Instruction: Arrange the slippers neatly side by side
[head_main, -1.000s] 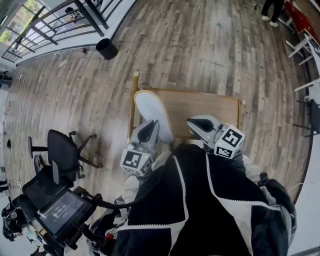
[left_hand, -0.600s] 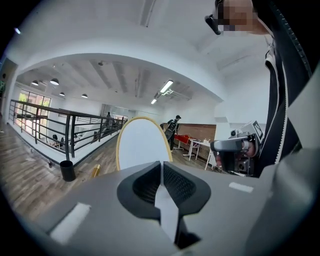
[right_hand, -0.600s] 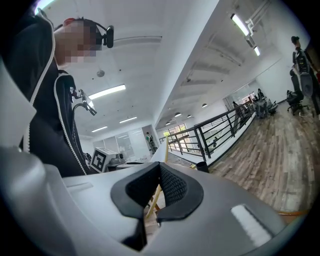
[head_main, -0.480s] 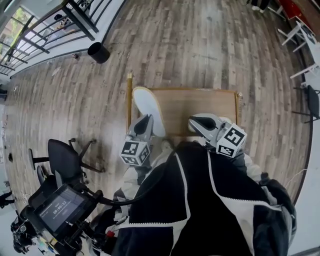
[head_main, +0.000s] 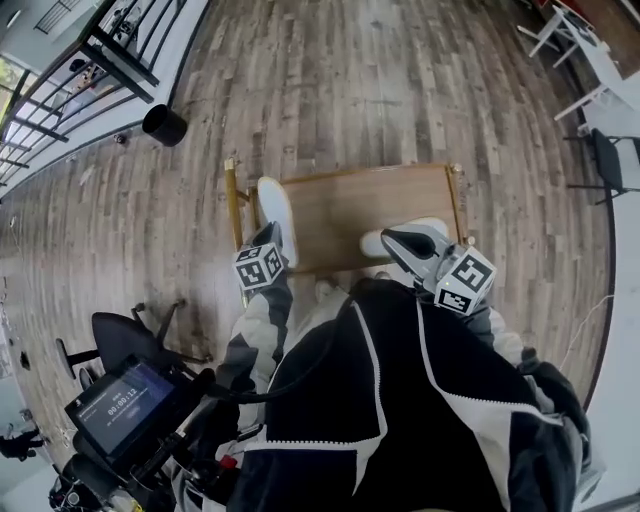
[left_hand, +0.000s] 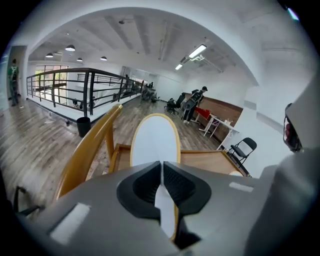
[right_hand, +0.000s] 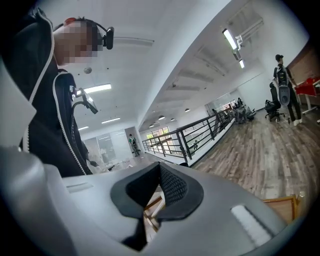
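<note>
A white slipper (head_main: 274, 203) with a tan rim lies over the left edge of the small wooden table (head_main: 370, 200). My left gripper (head_main: 270, 234) is shut on its near end. In the left gripper view the slipper's pale sole (left_hand: 155, 139) rises straight ahead from between the closed jaws of the left gripper (left_hand: 161, 163). A second white slipper (head_main: 402, 234) lies at the table's front right, partly hidden by my right gripper (head_main: 386, 239). The right gripper (right_hand: 160, 166) is shut with nothing between its pads and points up and away from the table.
A wooden rail (left_hand: 90, 145) runs along the table's left side. A black bin (head_main: 163, 125) stands on the plank floor far left, near a metal railing (head_main: 110, 60). An office chair (head_main: 125, 340) and a screen (head_main: 125, 405) sit near left. Folding chairs (head_main: 600, 150) stand at the right.
My left gripper has carried the slipper up and to the left, toward the table's left edge. The right gripper has hardly moved. The head view has shifted forward.
</note>
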